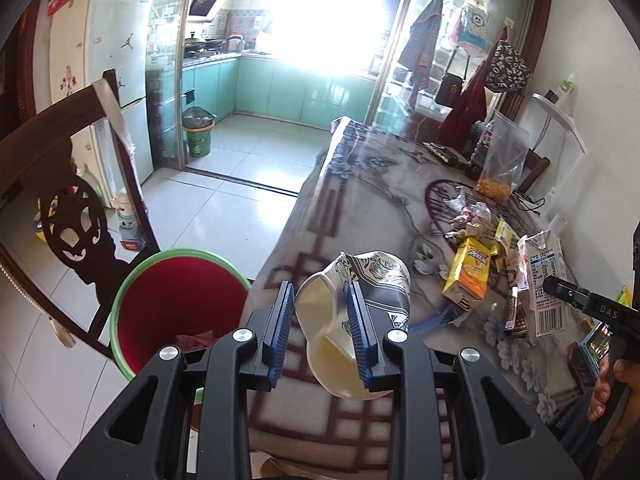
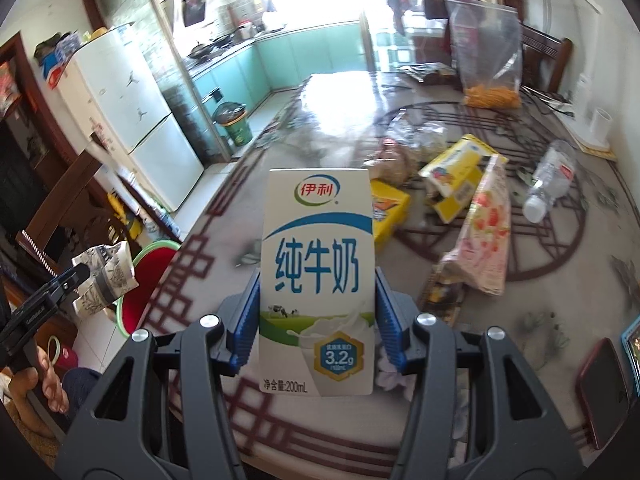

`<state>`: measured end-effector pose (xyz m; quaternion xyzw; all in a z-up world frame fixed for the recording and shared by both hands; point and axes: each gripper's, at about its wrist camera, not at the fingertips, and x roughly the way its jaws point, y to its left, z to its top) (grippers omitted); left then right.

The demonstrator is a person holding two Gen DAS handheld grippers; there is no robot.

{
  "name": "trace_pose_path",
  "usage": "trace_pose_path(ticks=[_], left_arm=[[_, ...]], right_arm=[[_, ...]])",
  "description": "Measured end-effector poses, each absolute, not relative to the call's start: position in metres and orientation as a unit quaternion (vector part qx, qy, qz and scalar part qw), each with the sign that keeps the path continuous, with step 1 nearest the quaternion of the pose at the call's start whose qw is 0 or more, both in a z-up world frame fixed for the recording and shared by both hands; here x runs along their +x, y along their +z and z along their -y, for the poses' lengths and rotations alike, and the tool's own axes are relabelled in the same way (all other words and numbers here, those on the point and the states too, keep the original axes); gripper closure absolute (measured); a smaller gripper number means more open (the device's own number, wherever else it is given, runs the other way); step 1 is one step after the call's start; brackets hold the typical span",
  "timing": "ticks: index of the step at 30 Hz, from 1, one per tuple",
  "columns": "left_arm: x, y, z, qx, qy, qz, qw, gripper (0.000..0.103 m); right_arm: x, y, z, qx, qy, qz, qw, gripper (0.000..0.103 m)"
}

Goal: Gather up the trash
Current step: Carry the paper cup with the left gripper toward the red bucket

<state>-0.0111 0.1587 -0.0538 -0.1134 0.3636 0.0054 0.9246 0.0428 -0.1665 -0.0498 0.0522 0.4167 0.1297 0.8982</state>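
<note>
Trash is in both tongs: a crushed paper cup with a grey-and-white print (image 1: 360,304) sits squeezed between the blue ribbed pads of the left gripper (image 1: 322,312), raised over the table's near edge, just right of a red plastic bin with a green rim (image 1: 176,300) on the floor. The right gripper (image 2: 318,300) clamps a white-and-blue milk carton (image 2: 318,276) upright by its two sides, above the patterned tablecloth (image 2: 224,412). Beyond it lie a yellow juice box (image 2: 390,210), a second yellow carton (image 2: 456,176), a pink snack pouch (image 2: 486,232) and a clear plastic bottle (image 2: 552,180) on its side.
</note>
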Motion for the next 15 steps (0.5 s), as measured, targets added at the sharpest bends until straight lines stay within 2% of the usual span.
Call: trace_pose_path(ticks=[15], left_arm=[[-0.018, -0.076, -0.233, -0.142, 0.070, -0.369, 0.916, 0.077]], right_arm=[[0.053, -0.052, 0.063, -0.032, 0.201, -0.423, 0.883, 0.052]])
